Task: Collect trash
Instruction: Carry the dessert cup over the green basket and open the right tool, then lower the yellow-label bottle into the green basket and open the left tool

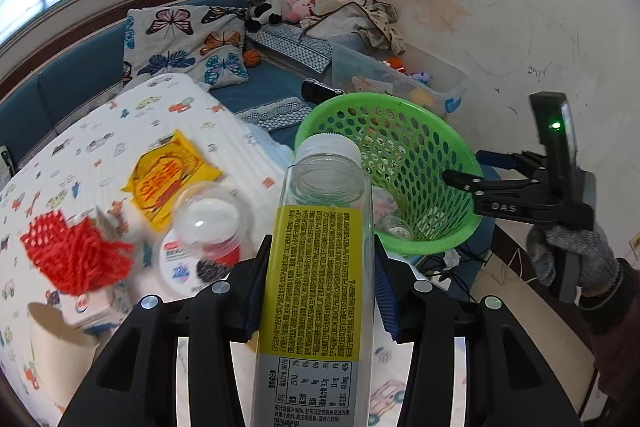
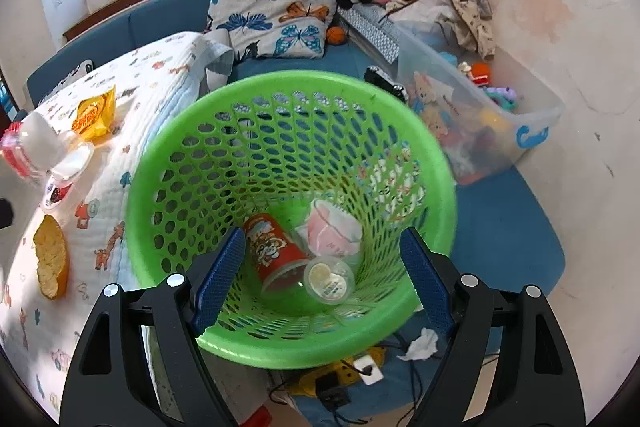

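Note:
My left gripper (image 1: pixel 318 267) is shut on a clear plastic bottle (image 1: pixel 320 267) with a yellow label and white cap, held above the quilt and pointing at the green mesh basket (image 1: pixel 420 131). My right gripper (image 2: pixel 322 267) is open, its jaws either side of the basket's near rim (image 2: pixel 280 347); I cannot tell whether they touch it. It also shows in the left wrist view (image 1: pixel 464 181) at the basket's right side. Inside the basket lie a red cup (image 2: pixel 276 247), a small clear lidded cup (image 2: pixel 330 279) and crumpled pink-white paper (image 2: pixel 332 227).
On the quilt (image 1: pixel 168 115) lie a yellow snack packet (image 1: pixel 168 179), a clear domed cup (image 1: pixel 208 223), red netting (image 1: pixel 72 255), a paper cup (image 1: pixel 56 347) and a piece of bread (image 2: pixel 50 259). A clear toy bin (image 2: pixel 480 115) stands behind the basket. Crumpled tissue (image 2: pixel 422 345) and cables lie on the floor.

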`<state>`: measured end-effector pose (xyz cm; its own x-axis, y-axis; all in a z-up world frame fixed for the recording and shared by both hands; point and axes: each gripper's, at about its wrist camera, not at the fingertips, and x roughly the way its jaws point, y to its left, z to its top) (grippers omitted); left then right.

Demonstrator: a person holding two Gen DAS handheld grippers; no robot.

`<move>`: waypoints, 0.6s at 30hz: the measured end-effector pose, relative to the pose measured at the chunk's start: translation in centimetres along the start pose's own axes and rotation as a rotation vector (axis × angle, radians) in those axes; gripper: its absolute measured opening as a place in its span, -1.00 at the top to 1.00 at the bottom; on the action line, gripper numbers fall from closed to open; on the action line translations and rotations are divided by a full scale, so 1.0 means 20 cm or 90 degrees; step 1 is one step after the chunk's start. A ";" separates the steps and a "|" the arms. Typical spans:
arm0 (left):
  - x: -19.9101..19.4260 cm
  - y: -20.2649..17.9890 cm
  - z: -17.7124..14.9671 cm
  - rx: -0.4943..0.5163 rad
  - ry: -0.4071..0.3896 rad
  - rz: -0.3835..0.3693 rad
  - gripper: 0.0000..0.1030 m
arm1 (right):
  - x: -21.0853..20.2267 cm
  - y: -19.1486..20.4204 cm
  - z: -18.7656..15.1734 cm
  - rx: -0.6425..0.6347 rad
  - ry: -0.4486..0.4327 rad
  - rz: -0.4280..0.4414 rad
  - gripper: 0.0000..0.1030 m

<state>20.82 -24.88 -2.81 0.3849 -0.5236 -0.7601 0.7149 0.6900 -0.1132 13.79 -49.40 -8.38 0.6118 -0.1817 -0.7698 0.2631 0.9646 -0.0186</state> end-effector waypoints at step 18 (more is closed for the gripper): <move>0.40 -0.26 0.24 0.022 0.062 -0.029 0.14 | -0.15 -0.23 -0.06 0.038 -0.034 -0.021 -0.54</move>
<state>23.07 -35.07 -5.20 0.2933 -0.5018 -0.8137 0.7513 0.6474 -0.1285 9.88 -53.05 -6.76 0.6401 -0.2252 -0.7346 0.3277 0.9448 -0.0042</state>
